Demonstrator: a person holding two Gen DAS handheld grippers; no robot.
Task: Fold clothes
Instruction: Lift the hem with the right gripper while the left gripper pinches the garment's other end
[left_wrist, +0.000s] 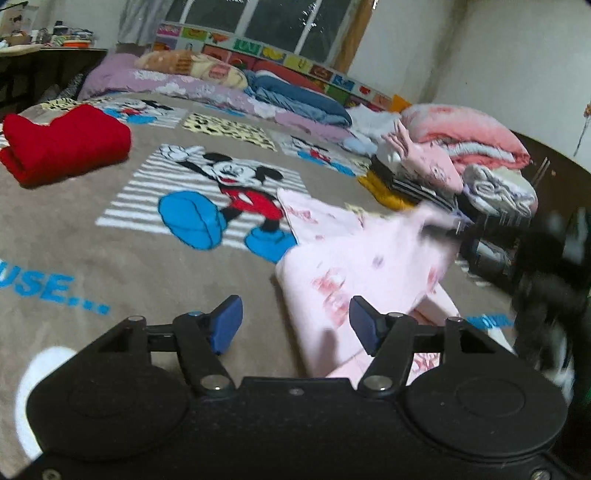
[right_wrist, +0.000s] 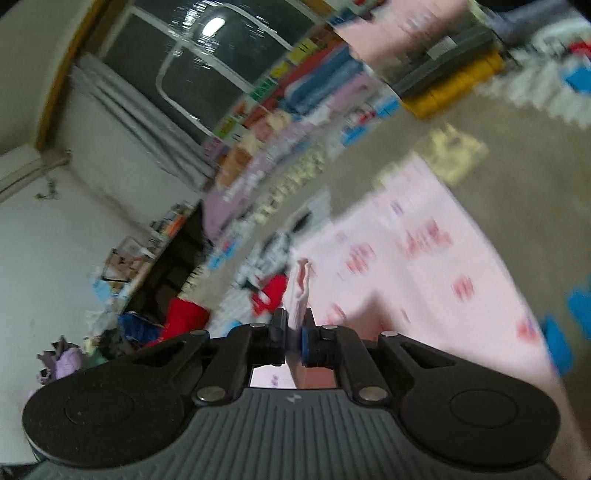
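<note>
A pale pink garment with red prints (left_wrist: 369, 266) lies on the brown Mickey Mouse blanket (left_wrist: 110, 266). Its right corner is lifted toward a blurred dark shape (left_wrist: 546, 266) at the picture's edge. My left gripper (left_wrist: 295, 325) is open low over the blanket. The garment's near edge runs between its blue pads (left_wrist: 229, 325), and neither pad presses on it. In the right wrist view, my right gripper (right_wrist: 293, 332) is shut on a bunched edge of the pink garment (right_wrist: 424, 258), which sticks up between the pads. The view is tilted and blurred.
A folded red garment (left_wrist: 66, 144) lies at the far left of the blanket. A stack of folded clothes (left_wrist: 413, 177) and pink bedding (left_wrist: 465, 129) sit at the right. Pillows and quilts (left_wrist: 295, 92) line the far side under the window. Something white (left_wrist: 37, 387) shows at lower left.
</note>
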